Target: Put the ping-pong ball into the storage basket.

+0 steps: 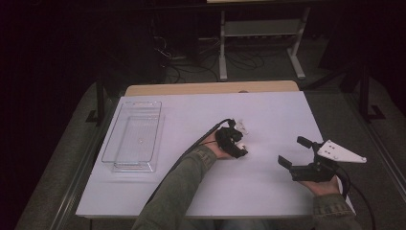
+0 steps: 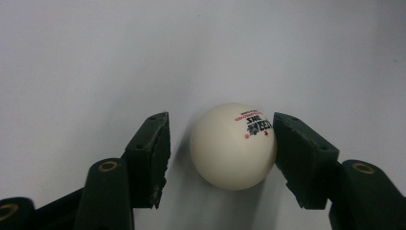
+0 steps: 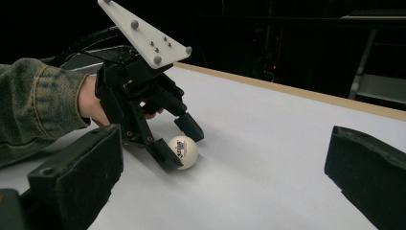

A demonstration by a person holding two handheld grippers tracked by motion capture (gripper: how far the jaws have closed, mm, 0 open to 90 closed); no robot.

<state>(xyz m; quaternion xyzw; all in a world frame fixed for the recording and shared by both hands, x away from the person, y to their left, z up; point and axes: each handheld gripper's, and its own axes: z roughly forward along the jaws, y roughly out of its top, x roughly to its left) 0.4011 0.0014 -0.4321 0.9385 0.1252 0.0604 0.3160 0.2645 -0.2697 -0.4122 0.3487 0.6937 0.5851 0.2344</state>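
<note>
1. One tabletop (image 1: 268, 187) shows in the high view, covered in white with a strip of bare wood at its far edge. It carries one clear plastic tray, one ball and two grippers.
2. One clear tray (image 1: 109, 143) lies near the left edge of the tabletop, well apart from both grippers. Nothing can be seen inside it.
3. Two grippers are in use, one in each of the person's hands, with green sleeves reaching in from the near side.
4. The right gripper (image 1: 293, 151) rests near the right edge of the tabletop with its jaws spread wide and nothing between them. Its own view shows the two black jaws far apart at the bottom corners.
5. The left gripper (image 1: 241, 143) sits near the middle of the tabletop, tipped down onto the surface. Its jaws stand on either side of the ball, not yet clenched: one jaw is against the ball or just beside it, and a clear gap remains at the other.
6. One white ball (image 2: 233, 145) rests on the tabletop between the left gripper's jaws.
7. The left gripper view shows red and black print on the ball, and the right gripper view shows the ball (image 3: 182, 152) from the side.
</note>
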